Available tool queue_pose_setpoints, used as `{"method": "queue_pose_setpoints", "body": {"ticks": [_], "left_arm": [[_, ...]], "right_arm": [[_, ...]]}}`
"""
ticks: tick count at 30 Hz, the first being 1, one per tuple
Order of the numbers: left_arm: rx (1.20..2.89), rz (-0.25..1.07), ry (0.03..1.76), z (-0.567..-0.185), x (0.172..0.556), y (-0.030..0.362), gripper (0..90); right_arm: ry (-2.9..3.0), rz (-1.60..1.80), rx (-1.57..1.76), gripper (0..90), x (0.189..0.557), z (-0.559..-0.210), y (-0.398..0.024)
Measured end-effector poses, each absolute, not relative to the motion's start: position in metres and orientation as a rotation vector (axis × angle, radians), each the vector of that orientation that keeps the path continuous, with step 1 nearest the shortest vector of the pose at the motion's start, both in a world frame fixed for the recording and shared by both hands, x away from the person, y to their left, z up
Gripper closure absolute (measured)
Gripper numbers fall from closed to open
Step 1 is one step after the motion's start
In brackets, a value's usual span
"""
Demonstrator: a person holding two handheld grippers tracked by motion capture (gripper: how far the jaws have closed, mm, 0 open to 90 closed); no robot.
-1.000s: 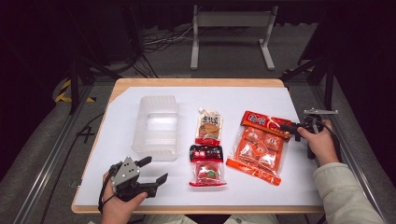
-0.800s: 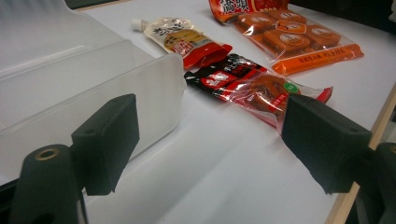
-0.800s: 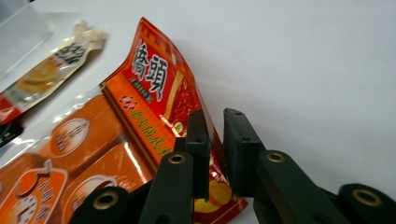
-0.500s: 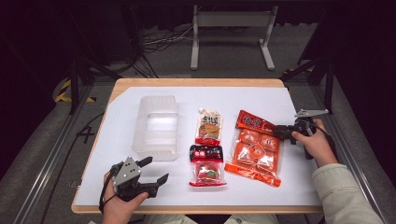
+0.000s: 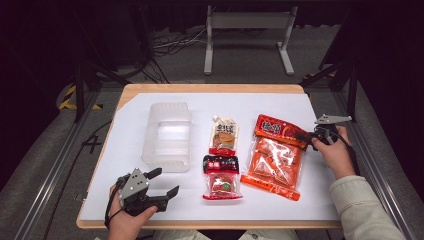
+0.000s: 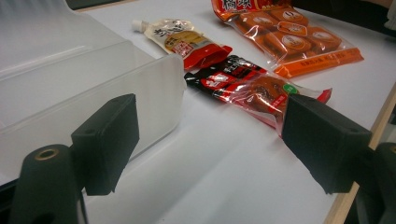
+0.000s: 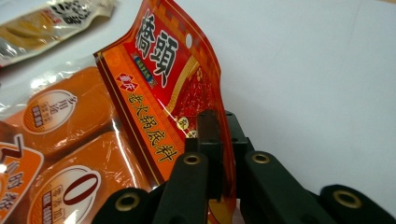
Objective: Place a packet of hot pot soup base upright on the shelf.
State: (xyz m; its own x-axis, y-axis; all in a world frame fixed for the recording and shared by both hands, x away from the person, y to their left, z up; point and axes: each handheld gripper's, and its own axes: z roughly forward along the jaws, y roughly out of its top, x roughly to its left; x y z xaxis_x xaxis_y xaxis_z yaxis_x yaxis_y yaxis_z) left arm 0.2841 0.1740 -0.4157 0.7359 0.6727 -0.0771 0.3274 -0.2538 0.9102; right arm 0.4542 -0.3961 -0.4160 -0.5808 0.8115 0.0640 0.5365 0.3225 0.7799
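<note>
Pinching the orange packet's top edge, the right claw sits closed.

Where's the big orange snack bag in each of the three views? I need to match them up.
High view: orange snack bag right of centre, its top edge pinched by the right gripper.
Left gripper view: top right.
Right gripper view: left and centre, red header between the jaws.
Shared landmark: spouted pouch.

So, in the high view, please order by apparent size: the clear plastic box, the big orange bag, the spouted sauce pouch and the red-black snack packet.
1. big orange bag, slightly larger than the box
2. clear plastic box
3. red-black snack packet
4. spouted sauce pouch
The last two look nearly alike, so their order is uncertain.
</note>
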Motion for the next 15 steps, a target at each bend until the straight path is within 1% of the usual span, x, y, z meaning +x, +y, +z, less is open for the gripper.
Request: {"method": "queue_pose_setpoints", "body": {"ticks": [2, 5, 10, 15], "left_arm": [[1.842, 0.409, 0.767, -0.416, 0.285, 0.174, 19.2], [1.815, 0.425, 0.767, -0.415, 0.285, 0.173, 14.8], [1.846, 0.441, 0.745, -0.411, 0.285, 0.168, 12.5], [1.841, 0.458, 0.73, -0.407, 0.286, 0.165, 10.2]], "right_arm": [[2.242, 1.153, 1.201, 90.0, 0.451, -0.411, -0.398], [2.218, 1.199, 1.197, 90.0, 0.445, -0.4, -0.401], [2.183, 1.242, 1.172, 90.0, 0.435, -0.379, -0.403], [2.165, 1.282, 1.125, 90.0, 0.423, -0.356, -0.401]]}}
